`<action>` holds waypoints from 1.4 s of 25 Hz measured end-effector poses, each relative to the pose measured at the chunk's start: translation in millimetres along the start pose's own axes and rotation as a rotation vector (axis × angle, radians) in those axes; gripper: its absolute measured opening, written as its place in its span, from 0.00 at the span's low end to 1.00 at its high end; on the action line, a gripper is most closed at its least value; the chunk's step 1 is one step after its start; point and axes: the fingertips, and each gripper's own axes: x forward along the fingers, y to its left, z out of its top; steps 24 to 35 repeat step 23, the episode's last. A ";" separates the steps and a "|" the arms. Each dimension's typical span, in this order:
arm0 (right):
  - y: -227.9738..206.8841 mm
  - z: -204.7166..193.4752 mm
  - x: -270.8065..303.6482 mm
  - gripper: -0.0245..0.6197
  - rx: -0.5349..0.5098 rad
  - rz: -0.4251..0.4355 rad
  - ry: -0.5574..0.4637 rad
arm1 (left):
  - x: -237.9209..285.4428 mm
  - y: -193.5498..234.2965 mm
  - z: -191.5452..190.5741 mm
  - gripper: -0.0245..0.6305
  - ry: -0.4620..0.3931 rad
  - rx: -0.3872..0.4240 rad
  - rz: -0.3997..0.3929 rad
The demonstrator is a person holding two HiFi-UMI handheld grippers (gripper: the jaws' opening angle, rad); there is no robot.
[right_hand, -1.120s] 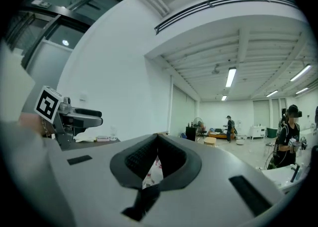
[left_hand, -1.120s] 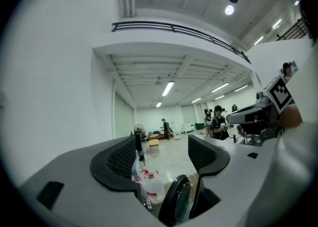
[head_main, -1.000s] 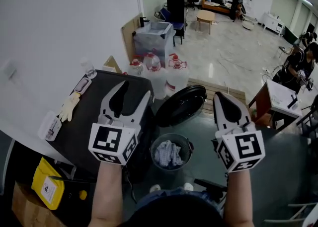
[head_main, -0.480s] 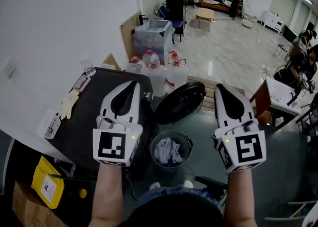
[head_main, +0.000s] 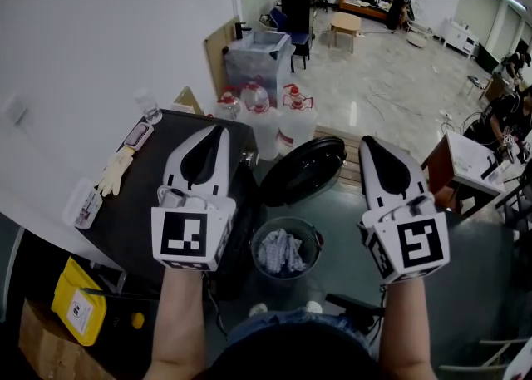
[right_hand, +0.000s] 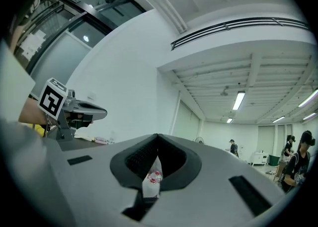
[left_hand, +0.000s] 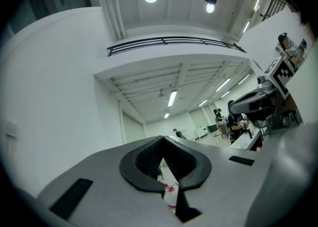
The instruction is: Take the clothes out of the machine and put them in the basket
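Black machine top (head_main: 125, 212) — pale glossy floor (head_main: 391, 96)

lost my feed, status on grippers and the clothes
Left gripper shut, empty. Right gripper shut, empty. Clothes in basket. Nothing between grippers and basket.

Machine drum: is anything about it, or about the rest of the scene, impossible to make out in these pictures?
1. Machine drum: in the head view it is hidden by the machine's own top and the left gripper, so whether clothes remain inside cannot be told.
2. Basket: the head view shows only the clothes on top; what lies beneath is hidden.
3. Both gripper views are tilted upward; neither shows the drum or the basket.
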 end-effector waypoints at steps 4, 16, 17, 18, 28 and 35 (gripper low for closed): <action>0.3 0.9 2.0 0.04 -0.018 0.000 0.009 | 1.9 2.6 -5.3 0.04 0.032 0.044 0.003; 1.3 0.9 3.3 0.04 -0.032 -0.020 0.025 | 1.0 10.6 -5.1 0.04 0.028 -0.005 0.013; 2.1 1.1 3.5 0.04 -0.033 -0.021 0.026 | 0.7 10.8 -4.9 0.04 0.029 -0.005 0.011; 2.6 1.1 3.4 0.04 -0.033 -0.022 0.028 | 0.4 10.6 -4.9 0.04 0.031 -0.004 0.010; 0.1 -2.1 3.2 0.04 -0.019 -0.046 0.064 | -1.2 9.4 -5.5 0.04 0.047 0.002 0.007; 0.1 -2.1 3.2 0.04 -0.019 -0.046 0.064 | -1.2 9.4 -5.5 0.04 0.047 0.002 0.007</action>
